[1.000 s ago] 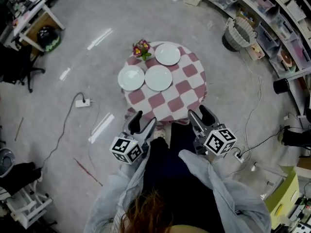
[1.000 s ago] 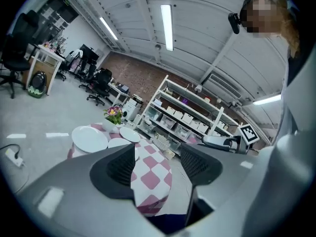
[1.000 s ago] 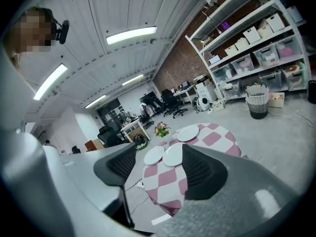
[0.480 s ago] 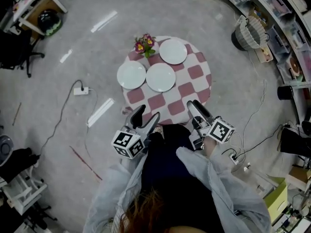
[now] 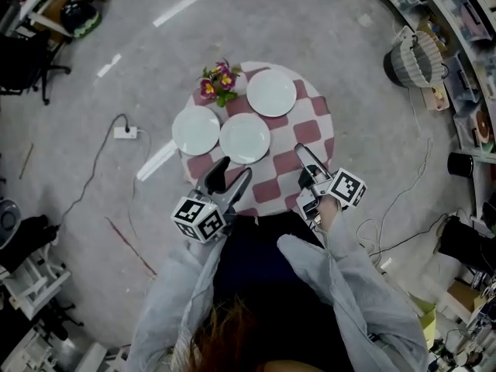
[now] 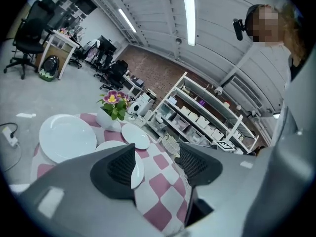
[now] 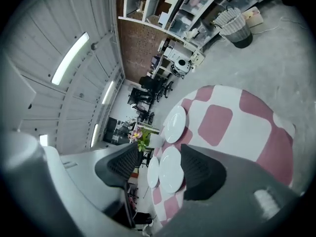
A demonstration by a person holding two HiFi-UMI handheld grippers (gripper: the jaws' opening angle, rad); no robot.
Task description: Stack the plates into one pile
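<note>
The left gripper (image 5: 234, 169) has its jaws released, with nothing between them but a view of cloth and plates. The right gripper (image 5: 304, 165) is also unclenched and empty; its jaws have just narrowed a little. Both point forward and slightly down, their tips over the near edge of the round worktop (image 5: 306, 130).

That is the change. A second ago both grippers hung short of the worktop, over the person's legs. Now they have come forward to its near edge, and the right one has rolled so its marker cube shows a different face. I read this as the approach to the first pick, with no plate touched yet.

The three plates lie where they did, all flat on the checked cloth and none stacked. The middle plate (image 5: 245, 138) lies near the centre, just ahead of the left gripper. The left plate (image 5: 196, 130) sits by the left edge, right beside the middle one; I cannot tell whether their rims touch. The far plate (image 5: 271, 92) lies towards the far edge, apart from the other two, with the flowers (image 5: 217, 82) next to it on the left.
</note>
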